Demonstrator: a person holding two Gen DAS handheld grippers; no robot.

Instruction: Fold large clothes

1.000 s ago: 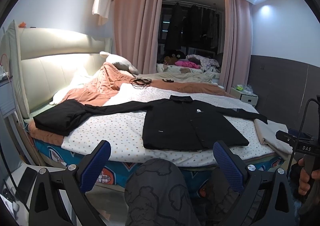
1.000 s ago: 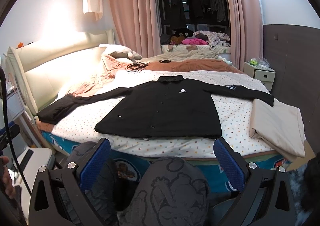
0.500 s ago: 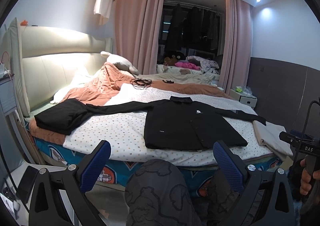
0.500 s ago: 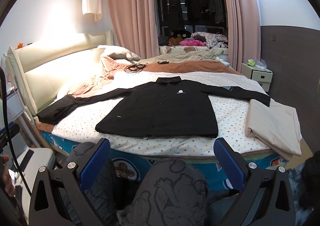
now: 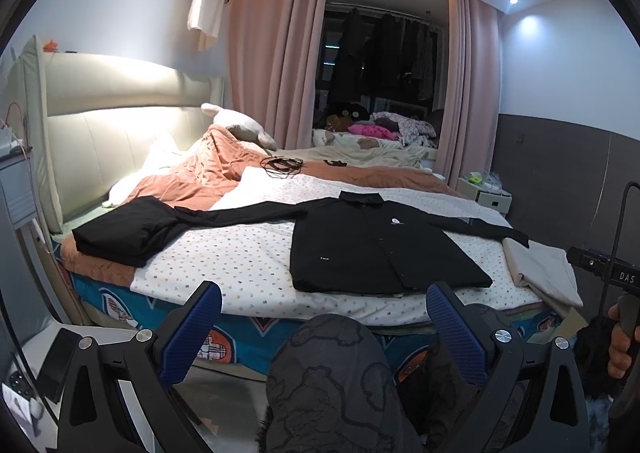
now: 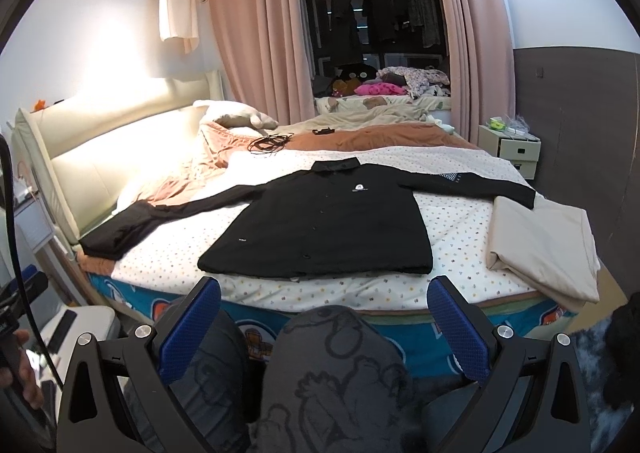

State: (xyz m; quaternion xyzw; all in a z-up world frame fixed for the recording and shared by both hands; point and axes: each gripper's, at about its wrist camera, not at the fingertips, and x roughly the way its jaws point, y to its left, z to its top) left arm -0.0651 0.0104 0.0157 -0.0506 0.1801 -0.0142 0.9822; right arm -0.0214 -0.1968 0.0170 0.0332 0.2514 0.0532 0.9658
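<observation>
Your left gripper (image 5: 323, 323) and right gripper (image 6: 324, 319) hang short of the bed (image 6: 460, 229), jaws apart, black shirt (image 6: 332, 229) spread flat on it.

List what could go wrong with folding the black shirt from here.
The black shirt's far sleeve ends on the folded beige cloth, so pulling it may drag that cloth askew. The other sleeve runs up to a folded black garment; the two could get grabbed together. Both the left gripper and right gripper hang open short of the bed, so a long reach may wrinkle the hem.
</observation>
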